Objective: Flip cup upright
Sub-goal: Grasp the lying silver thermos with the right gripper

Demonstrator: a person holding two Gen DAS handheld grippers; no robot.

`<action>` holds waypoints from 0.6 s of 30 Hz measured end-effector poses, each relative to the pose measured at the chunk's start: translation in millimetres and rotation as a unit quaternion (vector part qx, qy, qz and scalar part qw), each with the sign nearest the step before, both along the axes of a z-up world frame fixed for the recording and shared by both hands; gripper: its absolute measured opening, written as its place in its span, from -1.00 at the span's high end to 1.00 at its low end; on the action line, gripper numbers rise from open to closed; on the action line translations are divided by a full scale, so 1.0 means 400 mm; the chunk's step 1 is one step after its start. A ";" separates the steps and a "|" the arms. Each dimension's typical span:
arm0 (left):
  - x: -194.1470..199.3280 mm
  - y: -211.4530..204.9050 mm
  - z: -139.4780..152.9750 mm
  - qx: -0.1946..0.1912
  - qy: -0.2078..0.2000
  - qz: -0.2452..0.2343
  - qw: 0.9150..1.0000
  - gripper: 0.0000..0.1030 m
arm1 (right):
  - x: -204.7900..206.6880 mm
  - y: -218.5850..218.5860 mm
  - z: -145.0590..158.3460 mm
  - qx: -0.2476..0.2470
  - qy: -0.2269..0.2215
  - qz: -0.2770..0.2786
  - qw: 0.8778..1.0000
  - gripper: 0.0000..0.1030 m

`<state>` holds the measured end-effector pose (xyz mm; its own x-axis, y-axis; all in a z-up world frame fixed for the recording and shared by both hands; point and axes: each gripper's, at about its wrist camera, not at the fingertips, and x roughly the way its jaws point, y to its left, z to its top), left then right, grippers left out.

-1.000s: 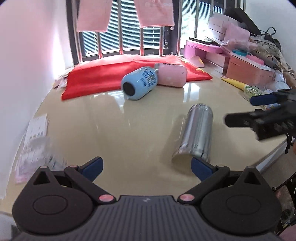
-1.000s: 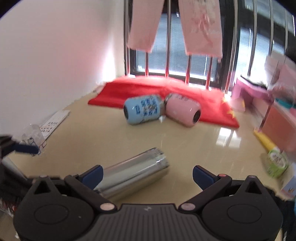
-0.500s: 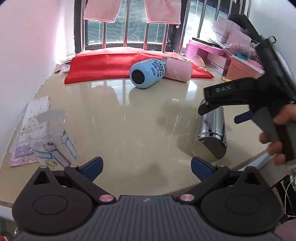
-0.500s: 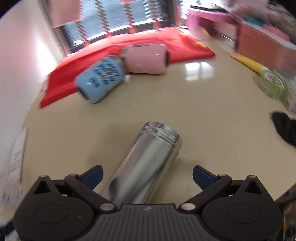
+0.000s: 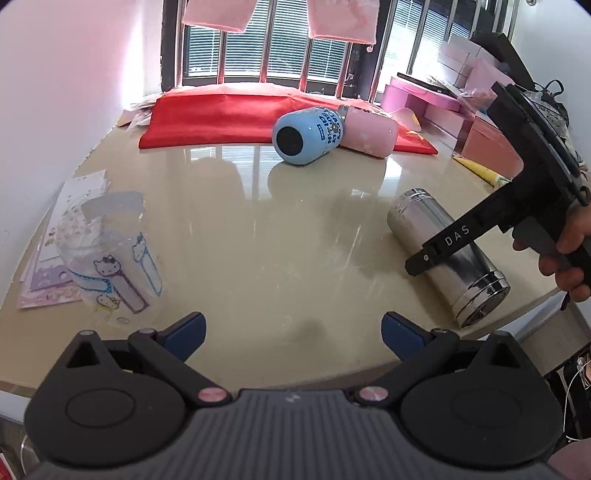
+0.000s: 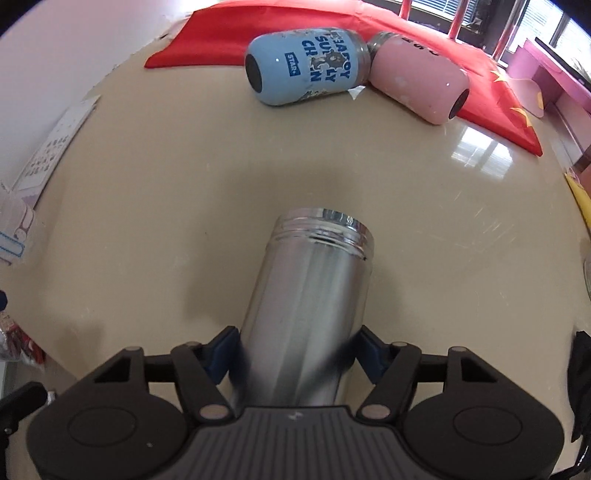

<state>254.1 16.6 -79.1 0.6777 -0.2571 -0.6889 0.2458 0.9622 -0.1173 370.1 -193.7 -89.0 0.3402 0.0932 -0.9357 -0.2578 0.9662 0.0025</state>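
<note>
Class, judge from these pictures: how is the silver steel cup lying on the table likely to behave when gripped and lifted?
The silver cup is a smooth polished cylinder, so it may slip in the right tongs. Lying on its side on the glossy table, it would probably roll if nudged. It looks rigid metal, unlikely to deform.

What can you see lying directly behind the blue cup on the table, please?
Behind the blue cup lies a pink cup, also on its side, their ends close together or touching. Beyond both spreads a red cloth. The cloth under the cups' far sides is hidden.
</note>
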 end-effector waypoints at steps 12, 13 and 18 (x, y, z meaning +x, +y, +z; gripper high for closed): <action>0.005 -0.011 -0.011 0.011 0.008 0.006 1.000 -1.00 | 0.095 -0.022 0.003 0.014 0.017 -0.087 0.996 -0.70; 0.005 -0.010 -0.011 0.011 0.008 0.006 1.000 -1.00 | 0.097 -0.024 0.001 0.014 0.018 -0.092 0.996 -0.70; 0.005 -0.020 -0.010 0.011 0.009 0.007 1.000 -1.00 | 0.110 -0.029 -0.011 0.027 0.036 -0.095 0.994 -0.22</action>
